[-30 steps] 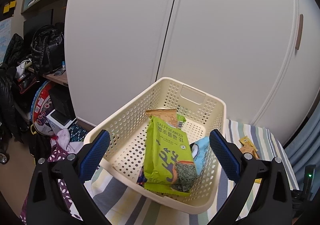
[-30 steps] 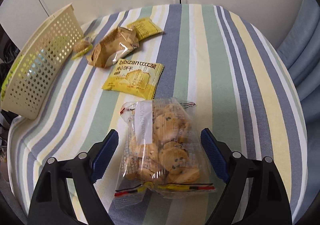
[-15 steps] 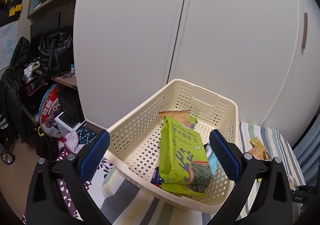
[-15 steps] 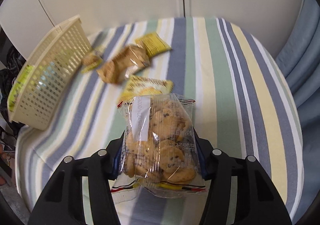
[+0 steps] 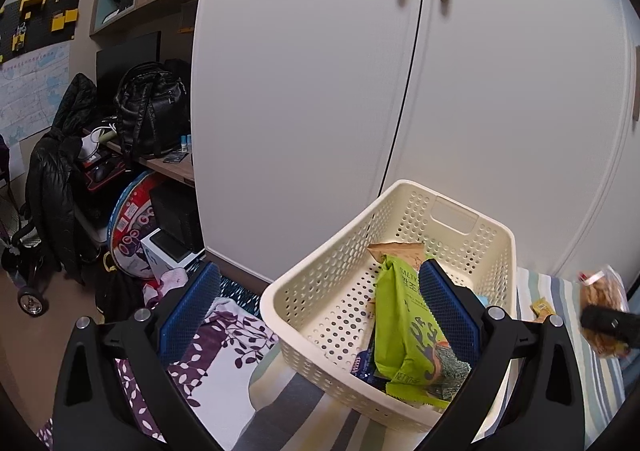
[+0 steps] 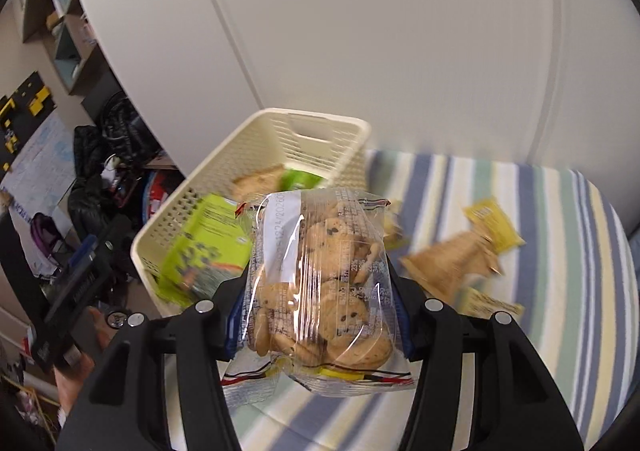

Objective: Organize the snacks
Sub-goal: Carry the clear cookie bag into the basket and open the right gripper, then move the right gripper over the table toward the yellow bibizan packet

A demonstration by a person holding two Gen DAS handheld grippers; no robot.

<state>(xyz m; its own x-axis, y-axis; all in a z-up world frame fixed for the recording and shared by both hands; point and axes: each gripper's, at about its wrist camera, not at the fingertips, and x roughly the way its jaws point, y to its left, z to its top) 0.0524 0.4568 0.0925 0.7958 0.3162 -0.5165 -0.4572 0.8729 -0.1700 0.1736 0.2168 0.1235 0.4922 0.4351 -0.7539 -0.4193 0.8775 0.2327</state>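
1. right gripper (image 6: 318, 315): jaws closed on a clear cookie bag (image 6: 320, 283), held up off the striped cloth (image 6: 560, 291) w/ the blue pads pressing its two sides. choc-chip cookies visible through the wrap, white label strip near the top left.
2. same bag shows in the left wrist view at the far right edge (image 5: 604, 311), blurred, w/ a dark gripper part across it.
3. left gripper (image 5: 320, 315): jaws wide apart, nothing between the pads. its right finger sits over the near part of the basket (image 5: 340, 279); left finger is out over the floral fabric (image 5: 224, 335) beside the table.
4. basket is cream, perforated, cut-out handle on the far wall; it stands at the left end of the striped cloth, in front of the white wardrobe doors (image 5: 320, 91).
5. inside the basket: a lime-green seaweed pack (image 5: 404, 339) leaning lengthwise, a tan packet (image 5: 396, 251) behind it, a dark blue packet (image 5: 362, 365) under its near end.
6. on the cloth, right of the basket: a yellow packet (image 6: 494, 225), a tan crinkled packet (image 6: 452, 267) just beside it, another yellow packet (image 6: 490, 305) nearer. all motion-blurred, so print can't be read.
7. left background: black backpack (image 5: 150, 111) on a desk, dark jacket (image 5: 52, 187) hanging by it.
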